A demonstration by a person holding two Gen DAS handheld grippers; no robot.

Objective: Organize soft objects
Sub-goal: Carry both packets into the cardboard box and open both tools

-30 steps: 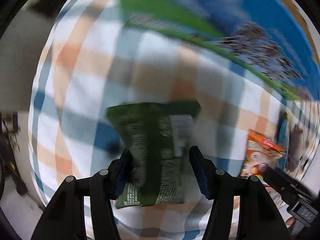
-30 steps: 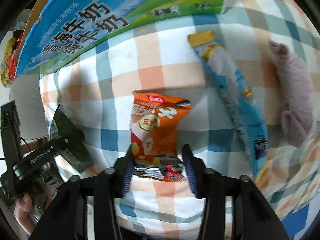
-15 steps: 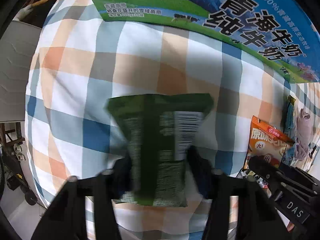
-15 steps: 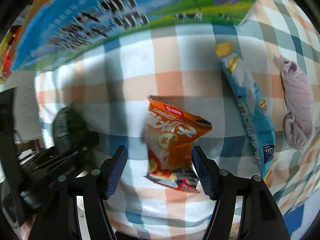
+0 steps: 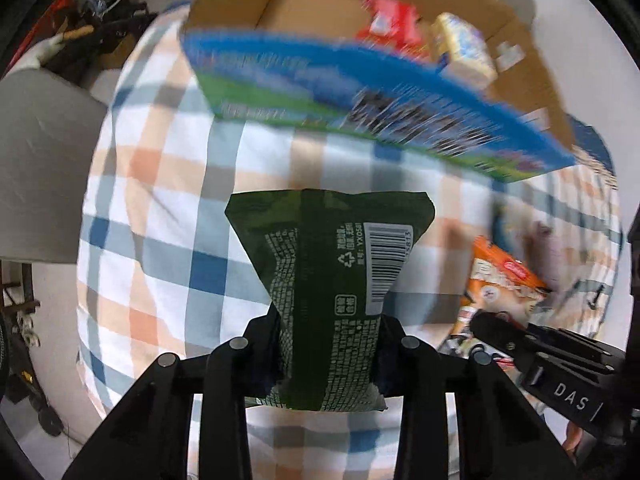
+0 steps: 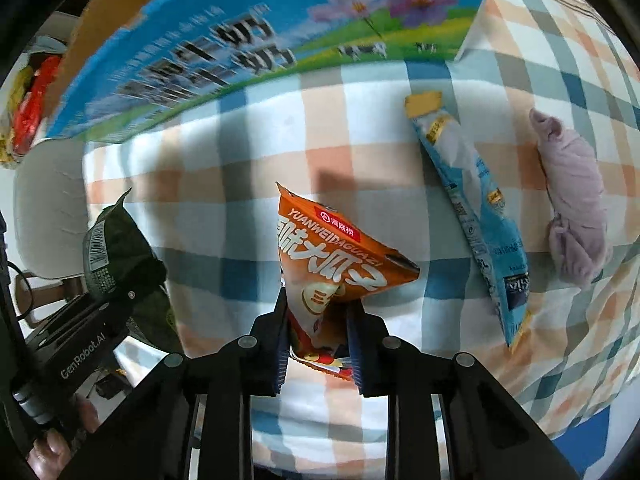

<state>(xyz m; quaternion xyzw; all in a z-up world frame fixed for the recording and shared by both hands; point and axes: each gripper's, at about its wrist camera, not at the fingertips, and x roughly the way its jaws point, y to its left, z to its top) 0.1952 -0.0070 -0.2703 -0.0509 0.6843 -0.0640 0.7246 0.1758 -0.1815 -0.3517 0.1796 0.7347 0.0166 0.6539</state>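
The left gripper (image 5: 329,344) is seen pinched on the lower part of a dark green foil snack packet (image 5: 328,280), which is held upright with its barcode side toward the camera and its long axis running from 6 to 12 o'clock, clear of the cloth below. The right gripper (image 6: 320,332) is likewise clamped on the bottom corner of an orange crinkled sunflower-seed packet (image 6: 336,264), whose long axis is tilted toward 1 o'clock.

Beyond both packets, at 12 o'clock in each wrist view, an open cardboard carton with a blue-and-green printed milk label (image 5: 360,92) is shown standing on the blue, orange and white checked cloth (image 5: 160,200) that covers the bench. A red packet (image 5: 390,26) and a pale yellow packet (image 5: 464,48) are already seen lying inside it.

The carton's open mouth is judged to be the destination, lying straight ahead of and above both grippers; the left gripper appears nearer to its rim, so the green packet would probably be carried over first.

Still lying flat on the cloth, at 2 o'clock in the right wrist view, are a long light-blue stick sachet (image 6: 472,208) and, just beside it at 3 o'clock, a rolled lilac cloth bundle (image 6: 572,200).
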